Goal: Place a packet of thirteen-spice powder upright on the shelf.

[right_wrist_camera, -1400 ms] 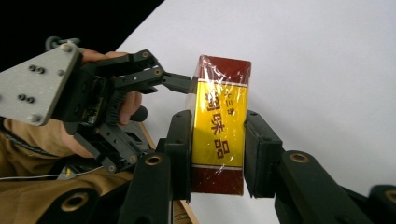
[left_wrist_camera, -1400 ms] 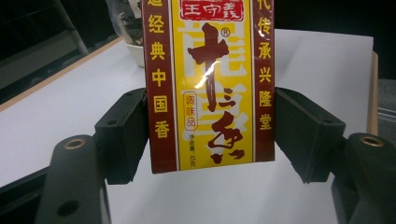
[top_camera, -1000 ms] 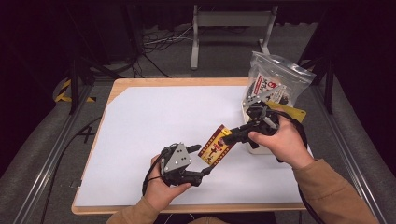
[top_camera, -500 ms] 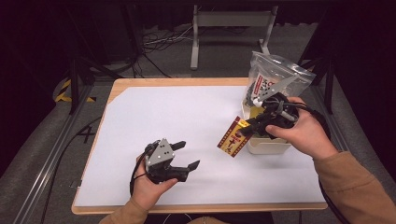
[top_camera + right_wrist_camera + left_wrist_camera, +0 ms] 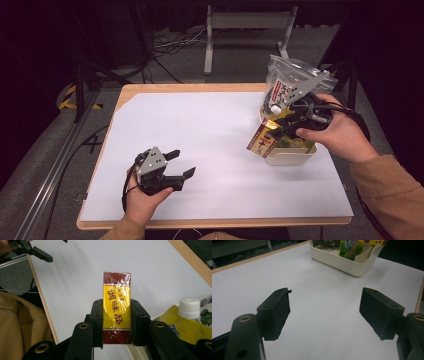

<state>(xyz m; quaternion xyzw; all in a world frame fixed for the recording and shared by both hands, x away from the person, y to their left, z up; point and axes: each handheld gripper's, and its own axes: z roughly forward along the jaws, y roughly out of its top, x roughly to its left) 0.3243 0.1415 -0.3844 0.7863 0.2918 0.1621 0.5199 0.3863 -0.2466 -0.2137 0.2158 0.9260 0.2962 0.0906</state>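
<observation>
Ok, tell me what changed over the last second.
The right gripper carried the red-and-yellow seasoning packet from mid-table, near the left gripper, over to the white bin, keeping its jaws shut on it. The left gripper drew back toward the table's near-left edge, jaws open and holding nothing. The bin, its pouches and the clear bag behind it stayed put.

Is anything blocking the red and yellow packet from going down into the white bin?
Partly. The bin already holds a yellow pouch with a white cap and a clear bag behind it; the packet, held by the right gripper, hangs at its near-left rim.
</observation>
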